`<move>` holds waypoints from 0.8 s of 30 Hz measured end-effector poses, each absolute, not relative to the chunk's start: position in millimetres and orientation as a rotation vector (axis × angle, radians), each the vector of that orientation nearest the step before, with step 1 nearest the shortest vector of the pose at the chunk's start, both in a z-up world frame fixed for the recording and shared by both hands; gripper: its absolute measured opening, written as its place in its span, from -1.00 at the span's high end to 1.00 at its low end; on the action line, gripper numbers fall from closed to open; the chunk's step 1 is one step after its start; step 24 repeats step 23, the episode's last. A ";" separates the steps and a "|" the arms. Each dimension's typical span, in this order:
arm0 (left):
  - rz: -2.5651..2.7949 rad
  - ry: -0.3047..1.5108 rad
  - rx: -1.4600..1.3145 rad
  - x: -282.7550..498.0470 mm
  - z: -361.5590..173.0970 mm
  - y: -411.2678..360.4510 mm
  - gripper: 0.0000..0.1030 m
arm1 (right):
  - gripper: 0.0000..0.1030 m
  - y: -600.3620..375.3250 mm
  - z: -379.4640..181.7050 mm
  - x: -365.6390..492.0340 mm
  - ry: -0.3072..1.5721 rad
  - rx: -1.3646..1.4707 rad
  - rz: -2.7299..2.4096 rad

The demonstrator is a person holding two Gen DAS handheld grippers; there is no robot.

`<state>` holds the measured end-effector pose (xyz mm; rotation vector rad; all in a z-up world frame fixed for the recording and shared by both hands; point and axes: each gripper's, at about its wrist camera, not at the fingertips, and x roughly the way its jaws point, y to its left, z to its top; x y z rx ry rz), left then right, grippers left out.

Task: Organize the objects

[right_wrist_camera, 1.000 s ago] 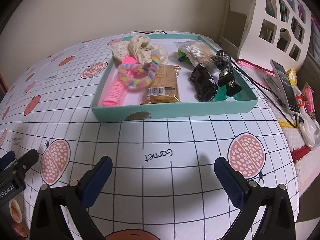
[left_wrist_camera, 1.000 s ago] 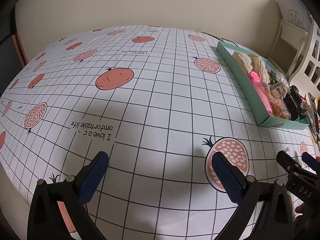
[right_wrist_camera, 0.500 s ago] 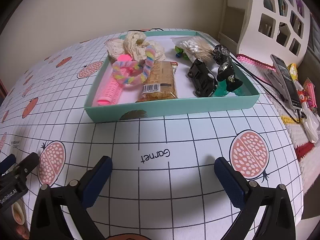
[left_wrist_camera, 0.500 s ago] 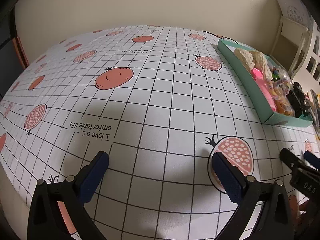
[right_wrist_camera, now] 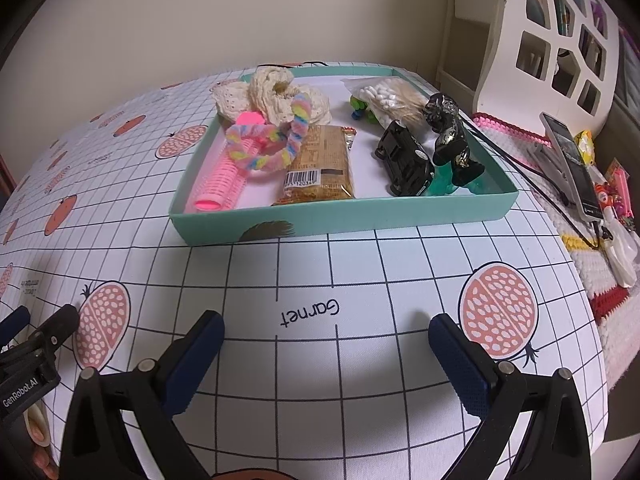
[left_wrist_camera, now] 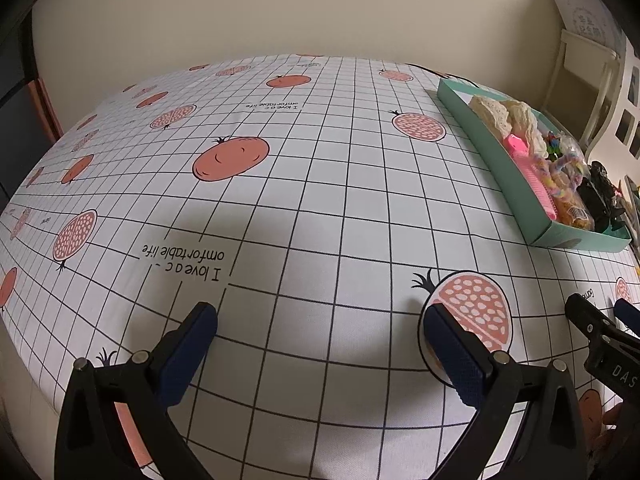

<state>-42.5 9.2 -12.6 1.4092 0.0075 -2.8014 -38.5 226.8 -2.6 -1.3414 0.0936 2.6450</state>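
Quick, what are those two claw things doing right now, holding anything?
Left gripper: open, holding nothing, over the tablecloth.
Right gripper: open, holding nothing, short of the tray.

Right gripper (right_wrist_camera: 326, 334) gapes empty before the teal tray (right_wrist_camera: 340, 218) of oddments.

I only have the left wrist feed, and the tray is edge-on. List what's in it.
Observer: In the right wrist view, the teal tray holds a pink hair roller, a pastel fuzzy loop, a snack bar and a black toy car.
Operator: Give me the right gripper's state.
Observer: The right gripper is open and empty, short of the tray.
Operator: Report what's right of the tray.
Observer: A phone with a cable lies on a knitted mat.
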 end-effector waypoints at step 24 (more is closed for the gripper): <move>-2.790 0.015 1.408 -41.0 -12.6 8.2 -1.00 | -1.00 227.9 -2.5 -37.7 0.092 -1.340 2.648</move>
